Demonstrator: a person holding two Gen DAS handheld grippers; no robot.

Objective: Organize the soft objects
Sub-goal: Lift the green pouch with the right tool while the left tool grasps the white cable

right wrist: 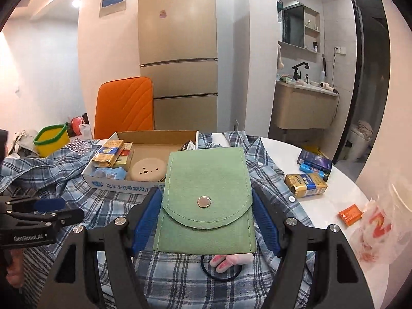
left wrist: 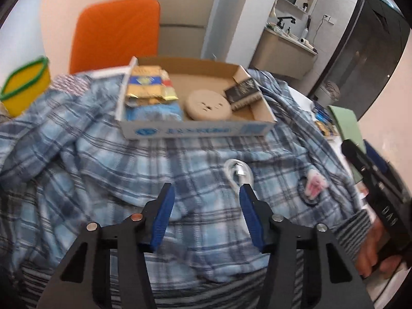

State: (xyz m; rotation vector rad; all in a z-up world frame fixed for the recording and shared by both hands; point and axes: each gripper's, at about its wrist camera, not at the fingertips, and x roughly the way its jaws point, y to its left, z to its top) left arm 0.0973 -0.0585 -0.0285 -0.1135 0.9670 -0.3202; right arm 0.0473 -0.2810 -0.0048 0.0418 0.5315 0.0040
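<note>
Pouch time: right gripper (right wrist: 206, 221) has its jaws pinching the one green felt pouch (right wrist: 206, 195) by both side edges, held up over the plaid shirt (right wrist: 180, 278), probably headed for the cardboard box (right wrist: 144, 152) at the desk's far side. Left gripper (left wrist: 206, 206) hovers, jaws spread and empty.

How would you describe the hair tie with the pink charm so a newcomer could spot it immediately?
Start at the blue plaid shirt spread over the table. Near its front lies a thin dark hair tie carrying a fuzzy pink-and-white charm, right of the coiled white cable. It is the only pink thing on the cloth.
</note>
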